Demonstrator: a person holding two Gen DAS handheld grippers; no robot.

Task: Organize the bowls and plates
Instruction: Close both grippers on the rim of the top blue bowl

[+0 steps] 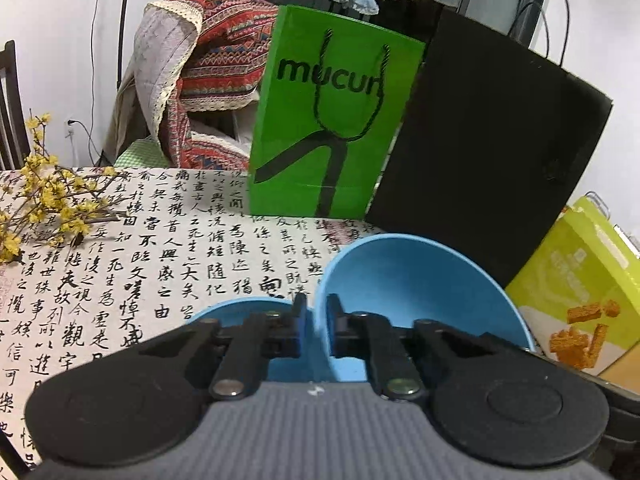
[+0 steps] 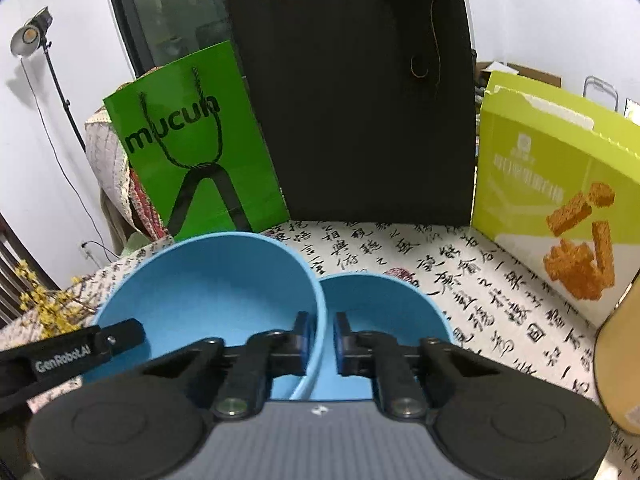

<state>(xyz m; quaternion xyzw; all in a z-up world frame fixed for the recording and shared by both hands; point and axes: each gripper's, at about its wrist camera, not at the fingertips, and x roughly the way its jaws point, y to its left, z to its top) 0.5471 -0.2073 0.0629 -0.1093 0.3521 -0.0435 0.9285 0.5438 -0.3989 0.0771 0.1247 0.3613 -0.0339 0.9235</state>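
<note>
**Both grippers pinched on the big blue bowl's rim**

Left wrist view: the left gripper [image 1: 316, 320] had its jaws drawn narrow on the near-left rim of the large blue bowl [image 1: 420, 280], one pad inside the wall and one outside. A second blue vessel [image 1: 236, 310], only partly visible, sat just beside it on the left, low behind the fingers; whether it was a plate or a shallow bowl could not be told. Both rested on the calligraphy tablecloth [image 1: 160, 260]. The large bowl looked like thin, matte plastic: probably light, stiff enough to lift by the rim, unlikely to shatter, though a thin wall could flex or slip out of a small pinch. Toward the table's far edge stood a green paper bag [image 1: 332, 120] and a black bag [image 1: 492, 152], with a yellow-green box [image 1: 580, 280] at the right. Open cloth lay to the left, short of the yellow flower sprigs [image 1: 48, 200].

Right wrist view: the right gripper [image 2: 320, 338] was likewise clamped on the large blue bowl [image 2: 208, 280], at its right rim, where it touched or overlapped a smaller blue bowl [image 2: 384, 304]. The left gripper's finger [image 2: 116, 334] reached in at the left rim. A two-sided rim hold seemed sensible for a level lift. Bags and box crowded the far edge; clear cloth lay between the smaller bowl and the box, the likeliest room for shifting things.
</note>
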